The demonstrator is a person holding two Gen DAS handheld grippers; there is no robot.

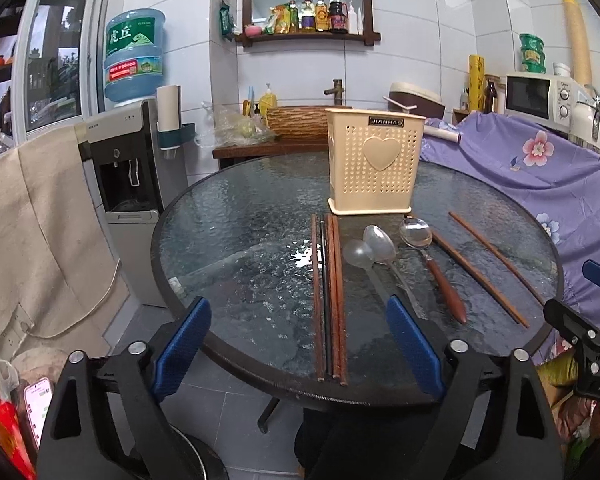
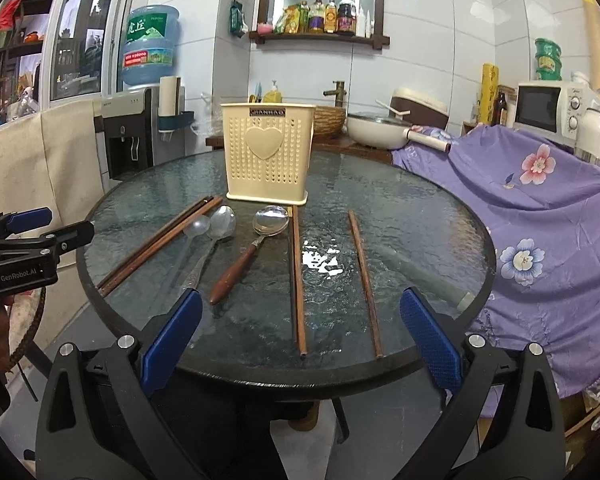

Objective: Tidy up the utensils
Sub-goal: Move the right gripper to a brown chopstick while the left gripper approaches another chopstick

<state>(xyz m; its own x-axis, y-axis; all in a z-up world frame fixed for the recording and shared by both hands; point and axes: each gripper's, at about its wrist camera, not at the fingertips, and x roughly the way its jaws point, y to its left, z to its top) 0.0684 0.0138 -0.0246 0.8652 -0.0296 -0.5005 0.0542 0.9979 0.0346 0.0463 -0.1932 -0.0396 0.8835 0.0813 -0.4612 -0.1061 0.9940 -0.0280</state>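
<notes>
The left gripper (image 1: 300,344) hung low at the six o'clock edge of the round glass table (image 1: 236,216), its blue pads spread wide and holding nothing. Between them, in the left wrist view, a bundle of brown chopsticks (image 1: 329,300) lay side by side, long axis running from six toward twelve o'clock, far tips almost at the foot of the cream utensil holder (image 1: 374,164). The holder stood upright past the table's centre, its heart facing the cameras.

Just right of the bundle lay a clear plastic spoon (image 1: 358,254) and a metal spoon (image 1: 380,242), bowls touching and pointed toward the holder, handles trailing toward five o'clock. Next came a wooden-handled spoon (image 1: 428,256), bowl near the holder's right corner, handle aimed at five o'clock. Farther right, two single chopsticks (image 1: 476,276) lay apart from each other, slanting from the holder toward four o'clock.

The right gripper (image 2: 300,328) sat at the near rim too, fingers parted wide and empty, framing those two single chopsticks, which in its view ran nearly straight from six to twelve o'clock.
</notes>
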